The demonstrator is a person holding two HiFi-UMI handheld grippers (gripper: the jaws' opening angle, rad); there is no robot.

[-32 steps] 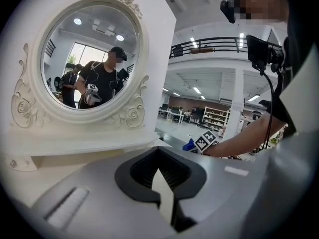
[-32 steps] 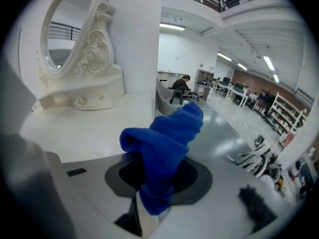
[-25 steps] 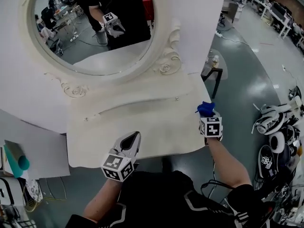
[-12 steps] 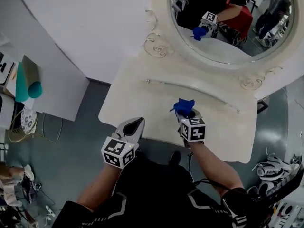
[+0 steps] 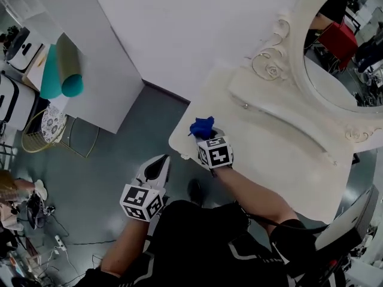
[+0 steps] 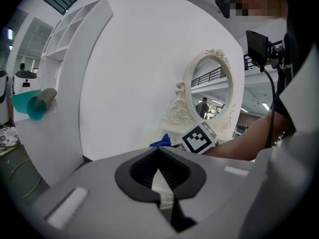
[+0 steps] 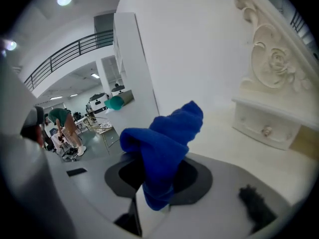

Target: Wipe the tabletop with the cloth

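Head view: right gripper [image 5: 209, 137] is held, forearm extended, at the tabletop [image 5: 281, 160] corner, jaws clamped on the bunched blue cloth [image 5: 201, 127]. Left gripper [image 5: 160, 165] is held over the floor [image 5: 102, 172], jaws together, empty. Mirror [image 5: 338, 58] behind.

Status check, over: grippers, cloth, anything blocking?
Left gripper shut, empty, off the table. Right gripper shut on blue cloth at tabletop corner. Nothing blocking seen.

Tabletop [image 5: 281, 154]: cream-white, smooth, with a curved edge.
Cloth [image 5: 202, 127]: blue, bunched, clamped in the right gripper [image 5: 207, 137], at the Tabletop's corner.
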